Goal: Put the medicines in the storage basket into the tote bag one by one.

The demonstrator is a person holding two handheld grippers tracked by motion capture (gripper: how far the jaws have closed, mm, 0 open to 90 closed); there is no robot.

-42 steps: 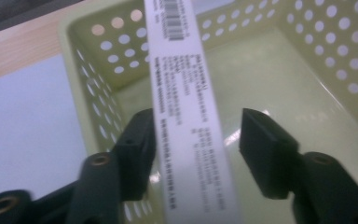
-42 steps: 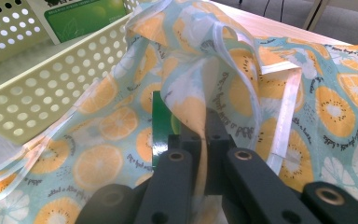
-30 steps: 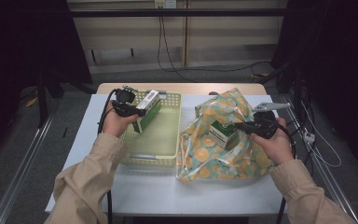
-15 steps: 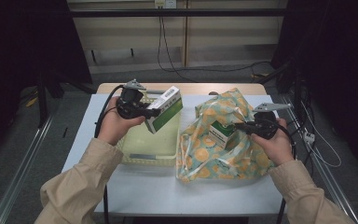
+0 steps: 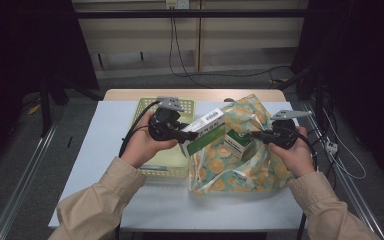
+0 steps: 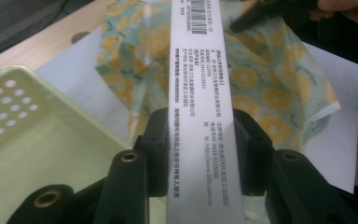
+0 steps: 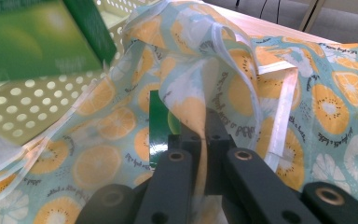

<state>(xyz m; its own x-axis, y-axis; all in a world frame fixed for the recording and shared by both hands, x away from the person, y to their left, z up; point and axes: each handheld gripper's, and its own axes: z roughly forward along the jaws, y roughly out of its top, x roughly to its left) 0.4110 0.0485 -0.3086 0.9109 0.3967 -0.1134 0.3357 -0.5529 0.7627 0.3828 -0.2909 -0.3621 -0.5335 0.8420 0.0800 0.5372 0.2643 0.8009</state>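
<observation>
My left gripper is shut on a long green-and-white carton and holds it tilted in the air, at the left edge of an orange-fruit patterned bag. In the left gripper view both pads press the carton's white printed face from either side, with the bag beyond. My right gripper is shut on the bag's rim and holds it up. In the right gripper view the jaws pinch a fold of fabric. A second green carton lies inside the bag.
A pale green perforated basket sits on the white table to the left of the bag, under my left hand. Cables trail from both grippers. The floor behind the table is dark, with cables on it.
My left gripper has carried the carton up and to the right, from over the basket to the bag's mouth. The right gripper has stayed still, holding the bag.
</observation>
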